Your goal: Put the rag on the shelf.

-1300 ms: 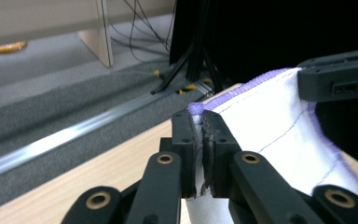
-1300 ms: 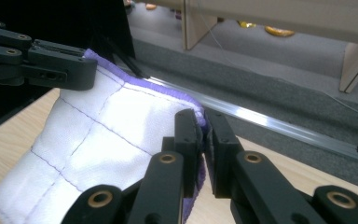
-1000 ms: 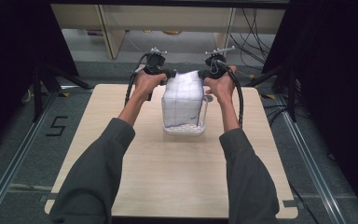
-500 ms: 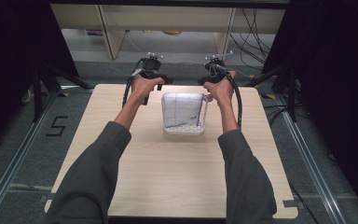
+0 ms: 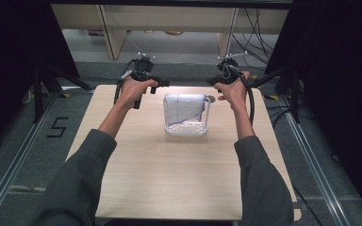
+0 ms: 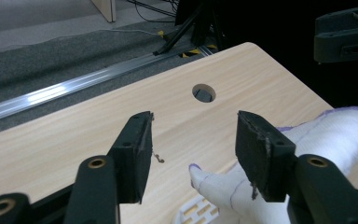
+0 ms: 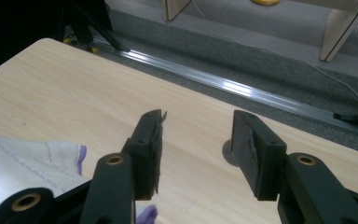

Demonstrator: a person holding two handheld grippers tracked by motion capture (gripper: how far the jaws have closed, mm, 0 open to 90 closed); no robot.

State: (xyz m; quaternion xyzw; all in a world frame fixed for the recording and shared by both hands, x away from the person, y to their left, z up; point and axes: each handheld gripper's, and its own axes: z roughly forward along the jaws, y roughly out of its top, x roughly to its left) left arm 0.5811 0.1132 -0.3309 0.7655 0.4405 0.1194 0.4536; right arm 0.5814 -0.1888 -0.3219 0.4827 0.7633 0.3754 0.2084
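Since a second ago both hands have let go of the white cloth [image 5: 185, 109] and pulled apart, the left gripper [image 5: 162, 84] out to the left, the right gripper [image 5: 213, 82] out to the right. The cloth, edged with purple stitching, now lies draped over the white basket [image 5: 185, 129], which stands toward the far middle of the worktop [image 5: 169, 174].

The fingers [image 6: 137, 151] of the left gripper have just been opening and stand about half apart with nothing between them; in the left gripper view the cloth lies just beyond and below the right-hand one. The fingers [image 7: 150, 149] of the right gripper have also just been opening, about half apart, holding nothing, with a purple-hemmed corner of the cloth low at their left.

Both grippers hover near the far edge, either side of the basket and clear of it. A round hole [image 6: 203, 93] in the worktop sits just beyond the basket's right far corner. The near half lies bare, giving room. Past the far edge run a metal rail [image 7: 242, 88], grey carpet and tripod legs [image 5: 52, 82].
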